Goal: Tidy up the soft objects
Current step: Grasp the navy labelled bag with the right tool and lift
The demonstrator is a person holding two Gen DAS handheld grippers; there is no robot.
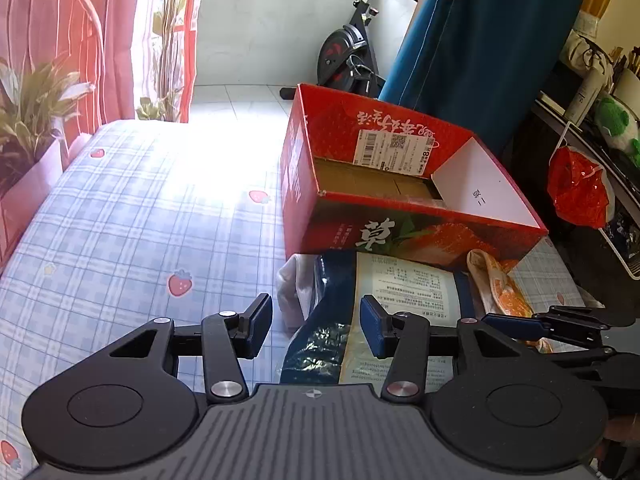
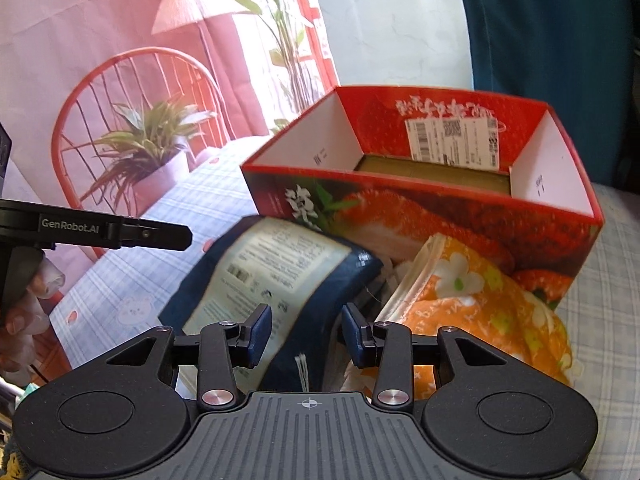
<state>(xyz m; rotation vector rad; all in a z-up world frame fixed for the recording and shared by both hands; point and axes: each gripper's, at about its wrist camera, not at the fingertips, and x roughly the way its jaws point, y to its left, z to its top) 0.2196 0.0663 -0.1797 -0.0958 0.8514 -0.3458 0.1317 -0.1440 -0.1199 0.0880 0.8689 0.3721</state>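
- The red strawberry box (image 2: 424, 216) is sitting open on the checked bedsheet (image 1: 132, 216), and as far as both views show, nothing soft is lying inside it yet; only its bare cardboard floor is showing.
- 2 soft packs are lying just in front of the box: a dark blue pouch (image 2: 280, 280) with a pale label, and an orange floral pack (image 2: 480, 304) touching the box's front wall.
- The left gripper (image 1: 316, 330) is hovering above the blue pouch's near end, fingers partly apart and pressing on nothing.
- The right gripper (image 2: 306, 334) is straddling the pouch's near edge with a narrower gap; whether its pads are pinching the pouch, I cannot tell.
- Judging by this, the sorting is barely starting: both packs are still waiting to go into the box.
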